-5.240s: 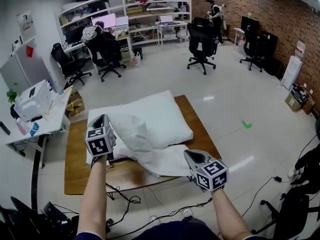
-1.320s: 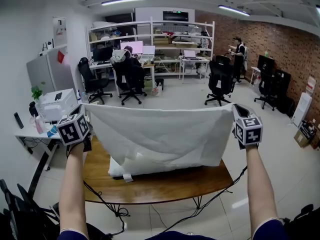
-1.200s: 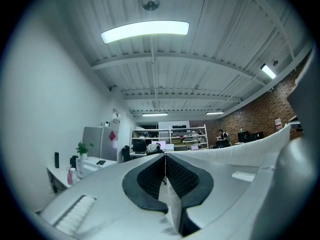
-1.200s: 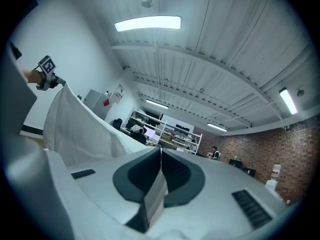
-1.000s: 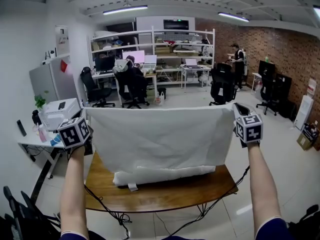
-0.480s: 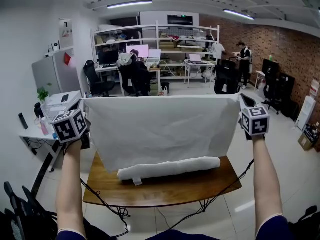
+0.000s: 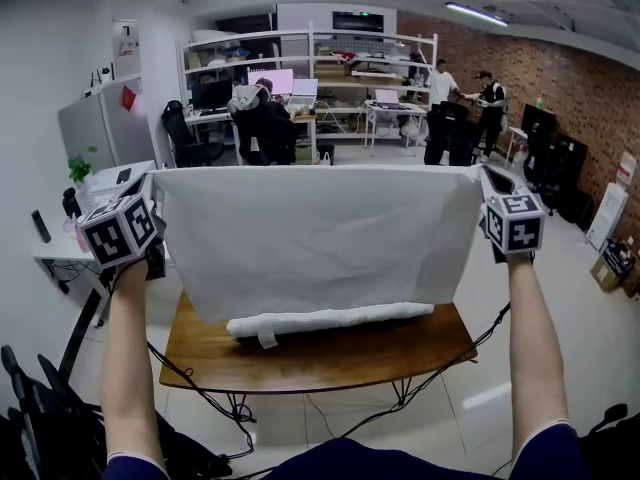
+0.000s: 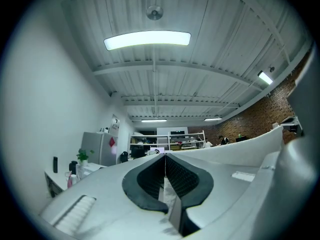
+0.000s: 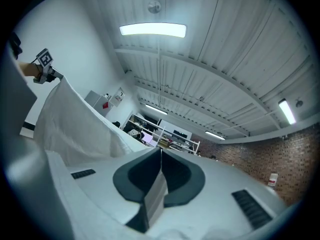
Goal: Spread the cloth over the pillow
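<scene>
While the head view shows the cloth point(image 7: 320, 238) hanging stretched, the pillow point(image 7: 330, 320) below its hem on the counter point(image 7: 320, 353), only the gripper views reveal the grip; left tool point(image 8: 165, 174) and right tool point(image 9: 160, 171) each pinch its fabric.

Matt cloth point(image 7: 320, 238), glossy wood tbl point(image 7: 320, 356)

White cloth point(image 7: 320, 238) stretched upright above pillow point(image 7: 330, 319)

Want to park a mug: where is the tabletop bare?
Bare wood runs along the near edge of the table, in front of the pillow, and past both pillow ends. The hanging cloth hides the far side.
</scene>
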A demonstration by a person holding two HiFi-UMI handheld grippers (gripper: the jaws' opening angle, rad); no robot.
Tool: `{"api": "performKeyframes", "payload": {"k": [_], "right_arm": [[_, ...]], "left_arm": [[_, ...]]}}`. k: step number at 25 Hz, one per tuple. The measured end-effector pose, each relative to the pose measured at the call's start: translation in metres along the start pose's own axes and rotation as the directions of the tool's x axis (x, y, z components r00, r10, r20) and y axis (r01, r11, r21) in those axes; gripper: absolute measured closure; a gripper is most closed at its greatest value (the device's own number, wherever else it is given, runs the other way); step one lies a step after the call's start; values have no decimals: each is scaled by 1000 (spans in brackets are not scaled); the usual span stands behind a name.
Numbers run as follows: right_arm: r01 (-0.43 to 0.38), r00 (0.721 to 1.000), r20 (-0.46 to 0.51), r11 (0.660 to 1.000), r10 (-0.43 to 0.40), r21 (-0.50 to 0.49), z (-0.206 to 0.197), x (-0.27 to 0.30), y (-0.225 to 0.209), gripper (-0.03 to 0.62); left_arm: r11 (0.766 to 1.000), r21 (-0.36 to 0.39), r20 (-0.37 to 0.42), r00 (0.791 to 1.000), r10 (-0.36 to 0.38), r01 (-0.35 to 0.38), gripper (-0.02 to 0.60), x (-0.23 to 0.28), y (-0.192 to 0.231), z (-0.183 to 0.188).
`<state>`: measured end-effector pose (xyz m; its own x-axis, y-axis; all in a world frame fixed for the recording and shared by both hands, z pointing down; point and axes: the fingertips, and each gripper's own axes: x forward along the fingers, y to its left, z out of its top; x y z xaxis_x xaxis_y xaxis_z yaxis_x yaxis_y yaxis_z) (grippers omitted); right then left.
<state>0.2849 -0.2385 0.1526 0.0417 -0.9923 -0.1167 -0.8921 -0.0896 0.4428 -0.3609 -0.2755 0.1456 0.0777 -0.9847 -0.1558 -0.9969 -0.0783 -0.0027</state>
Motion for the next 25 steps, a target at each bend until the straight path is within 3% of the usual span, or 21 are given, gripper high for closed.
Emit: {"api": "performKeyframes", "payload": {"k": [9,25], "right_arm": [[-13,999,-37,1000,13,12,-26,-9,11,574],[-40,985,-168,998,47,43,-108,-1,48,577]], "left_arm": [[1000,-5,-53,999,-8,8,568,-9,-1,-29],[999,-23,-217,976,-29,24,568,4,-2,-130]]}}
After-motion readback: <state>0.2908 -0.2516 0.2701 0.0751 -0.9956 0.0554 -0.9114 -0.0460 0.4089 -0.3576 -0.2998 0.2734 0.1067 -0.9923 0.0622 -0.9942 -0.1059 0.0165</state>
